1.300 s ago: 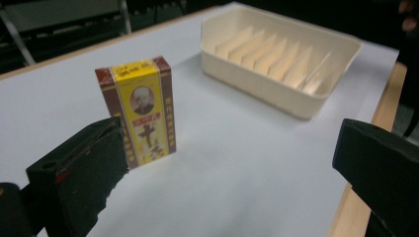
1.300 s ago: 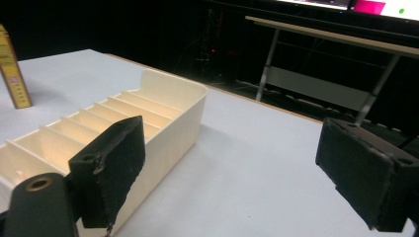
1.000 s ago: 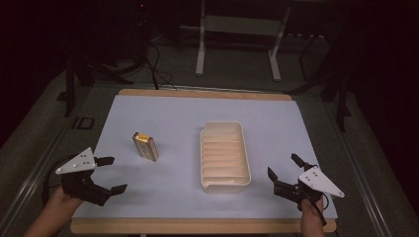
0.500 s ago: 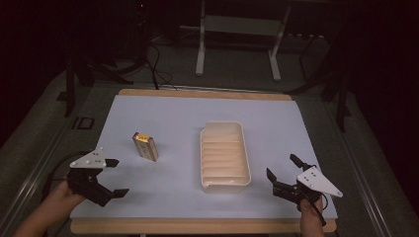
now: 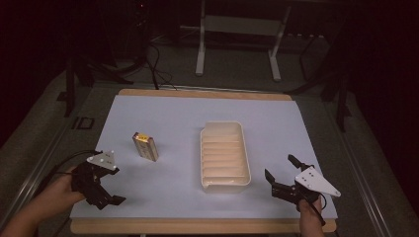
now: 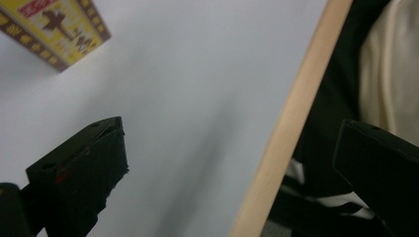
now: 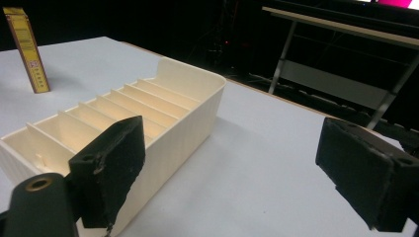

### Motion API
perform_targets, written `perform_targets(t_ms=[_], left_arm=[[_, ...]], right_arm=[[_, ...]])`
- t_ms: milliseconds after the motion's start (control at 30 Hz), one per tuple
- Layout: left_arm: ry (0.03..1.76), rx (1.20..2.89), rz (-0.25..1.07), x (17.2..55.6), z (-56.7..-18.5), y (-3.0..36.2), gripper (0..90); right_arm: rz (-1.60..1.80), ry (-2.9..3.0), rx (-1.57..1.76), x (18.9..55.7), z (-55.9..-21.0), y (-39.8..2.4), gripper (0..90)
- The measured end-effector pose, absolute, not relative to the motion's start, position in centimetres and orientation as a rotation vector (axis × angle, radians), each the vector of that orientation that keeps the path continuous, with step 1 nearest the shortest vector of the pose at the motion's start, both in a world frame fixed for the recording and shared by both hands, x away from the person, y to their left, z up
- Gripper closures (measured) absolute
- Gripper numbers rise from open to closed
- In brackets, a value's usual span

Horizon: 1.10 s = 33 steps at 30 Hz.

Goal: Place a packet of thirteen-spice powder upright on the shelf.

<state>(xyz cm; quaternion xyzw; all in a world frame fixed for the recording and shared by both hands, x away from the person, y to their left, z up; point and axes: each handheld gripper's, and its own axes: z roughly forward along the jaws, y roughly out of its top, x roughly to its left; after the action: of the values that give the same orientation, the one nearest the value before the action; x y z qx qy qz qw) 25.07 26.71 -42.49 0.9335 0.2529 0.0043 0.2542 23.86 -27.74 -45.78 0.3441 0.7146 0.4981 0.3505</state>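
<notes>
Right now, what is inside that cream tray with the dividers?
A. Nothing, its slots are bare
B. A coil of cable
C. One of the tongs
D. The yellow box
A: the cream tray shows bare slots between its dividers, while the yellow box stands apart on the white table, and both tongs, left and right, hang open outside it.

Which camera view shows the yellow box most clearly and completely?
The right gripper view shows the yellow box best: it stands upright on the table, seen whole from the side. The high view shows the whole box too, but small and dim. The left gripper view shows one printed corner cut off by the picture's edge.
</notes>
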Motion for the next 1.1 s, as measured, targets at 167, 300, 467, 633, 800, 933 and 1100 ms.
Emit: perform_targets(t_ms=[167,300,467,633,800,933,1100], left_arm=[[0.730,2.587,-0.050,25.6,-42.7,26.4,0.5],[0.745,2.647,-0.098,26.0,-43.1,26.0,0.5],[0.740,2.753,-0.152,26.2,-43.8,25.5,0.5],[0.707,2.821,-0.221,26.3,-44.3,24.9,0.5],[0.718,2.839,-0.270,26.5,-44.4,25.0,0.5],[0.734,2.887,-0.321,26.7,-44.7,25.1,0.5],[0.751,2.877,-0.359,27.2,-44.7,25.4,0.5]], right_arm=[[1.287,1.854,0.893,23.9,-45.8,-27.7,11.7],[1.288,1.855,0.893,23.9,-45.8,-27.7,11.7],[1.291,1.864,0.894,23.9,-45.8,-27.7,11.7],[1.300,1.872,0.888,23.9,-45.9,-27.6,11.7],[1.326,1.857,0.896,23.8,-45.8,-27.6,11.7],[1.335,1.832,0.893,23.8,-45.7,-27.6,11.7],[1.338,1.817,0.893,23.7,-45.7,-27.6,11.7]])
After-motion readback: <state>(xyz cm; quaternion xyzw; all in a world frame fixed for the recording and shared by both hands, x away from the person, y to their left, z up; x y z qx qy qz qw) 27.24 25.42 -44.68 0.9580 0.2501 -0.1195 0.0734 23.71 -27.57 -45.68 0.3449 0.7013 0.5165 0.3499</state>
